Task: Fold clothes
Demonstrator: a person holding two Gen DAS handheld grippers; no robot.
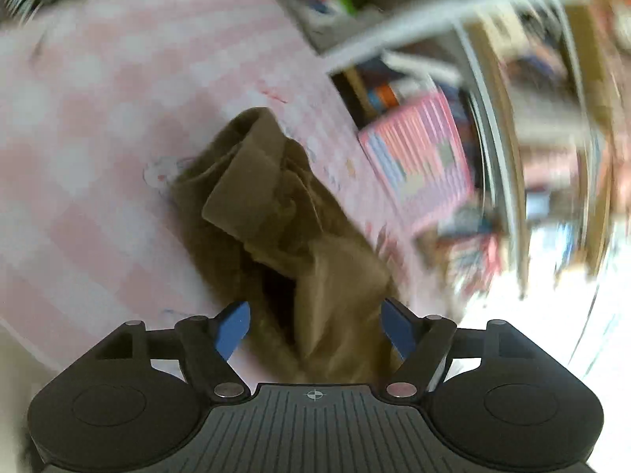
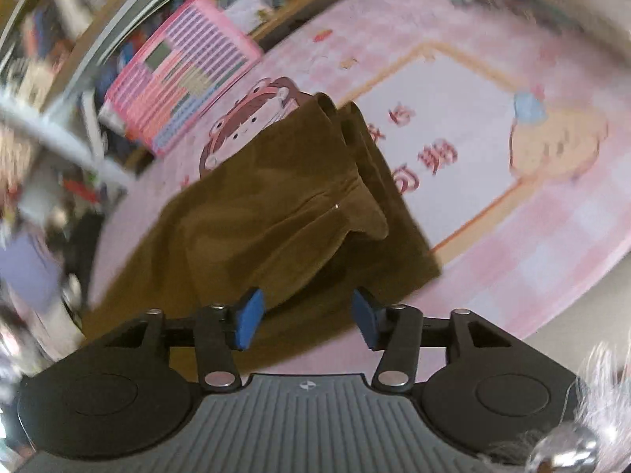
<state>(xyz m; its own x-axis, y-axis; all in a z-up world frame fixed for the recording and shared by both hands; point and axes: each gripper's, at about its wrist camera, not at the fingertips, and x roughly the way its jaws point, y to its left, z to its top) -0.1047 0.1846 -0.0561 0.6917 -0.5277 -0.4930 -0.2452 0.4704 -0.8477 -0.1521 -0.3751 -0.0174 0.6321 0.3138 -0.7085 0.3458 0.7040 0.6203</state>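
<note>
A brown garment point(image 1: 276, 213) lies bunched on the pink checked mat point(image 1: 98, 138) in the left wrist view, and its near end runs in between the fingers of my left gripper point(image 1: 315, 329). Those jaws stand wide apart and do not pinch the cloth. In the right wrist view the same brown garment point(image 2: 276, 205) lies folded in flat layers over the mat's cartoon print point(image 2: 453, 90). My right gripper point(image 2: 307, 323) hovers at its near edge, jaws apart, with cloth below the gap and nothing pressed between the blue pads point(image 2: 248, 321).
A pink striped box point(image 1: 418, 165) point(image 2: 181, 75) leans by the mat's edge, beside cluttered shelves point(image 1: 532, 79). A white bar point(image 1: 434, 19) crosses above them. A fluffy white sleeve point(image 2: 603, 394) shows at the lower right. Both views are motion-blurred.
</note>
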